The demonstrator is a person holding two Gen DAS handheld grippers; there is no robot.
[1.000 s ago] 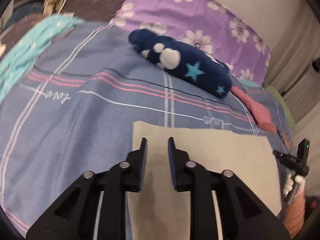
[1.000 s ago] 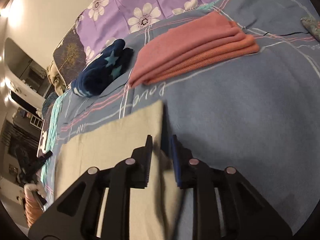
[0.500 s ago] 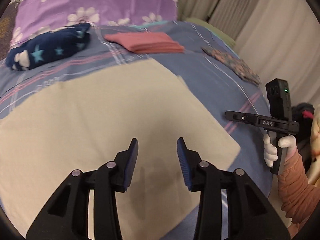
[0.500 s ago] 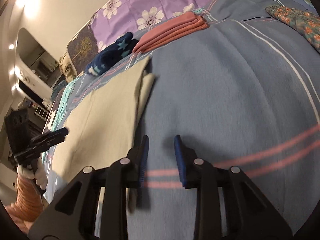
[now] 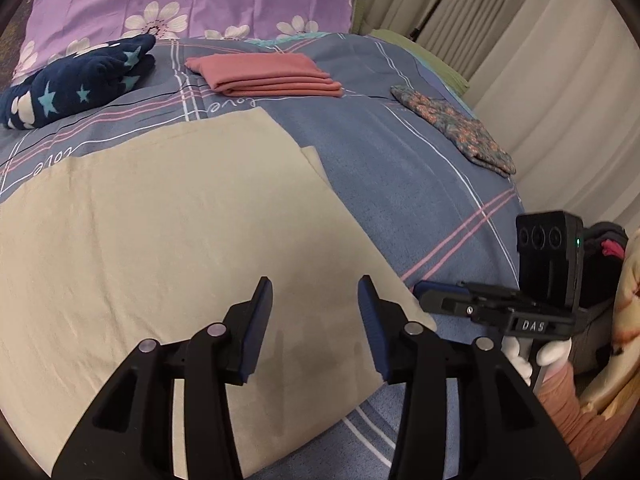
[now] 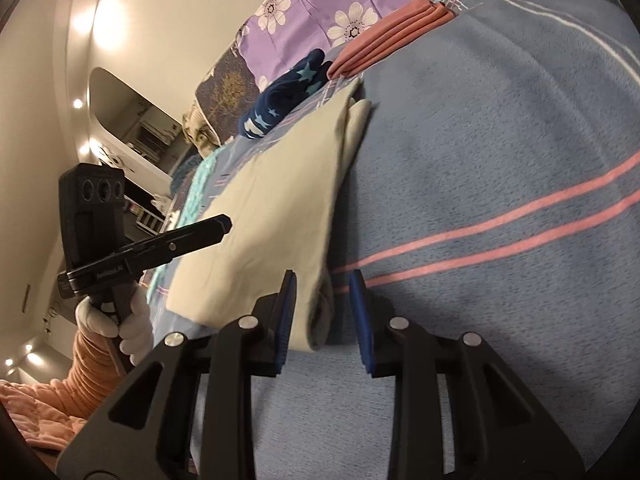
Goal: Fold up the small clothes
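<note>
A beige cloth [image 5: 168, 224] lies flat on the blue striped bedspread [image 5: 400, 168]. It also shows in the right wrist view [image 6: 280, 200]. My left gripper [image 5: 314, 300] is open and empty, hovering over the cloth's near right part. My right gripper [image 6: 322, 292] is open, and the cloth's near corner [image 6: 316, 320] lies between its jaws. The right gripper also shows at the right in the left wrist view [image 5: 500, 308], beside the cloth's corner. The left gripper shows at the left in the right wrist view [image 6: 160, 240].
A folded pink garment [image 5: 268, 74], a navy star-print bundle [image 5: 76, 84] and a floral cloth [image 5: 456, 128] lie at the far side of the bed. A purple flowered pillow [image 5: 192, 0] is behind them. Curtains [image 5: 540, 60] hang at the right.
Both grippers have pulled back to the cloth's near edge and opened wider. The right gripper, shut on the cloth's edge a second ago, has let go and now straddles the near corner.
</note>
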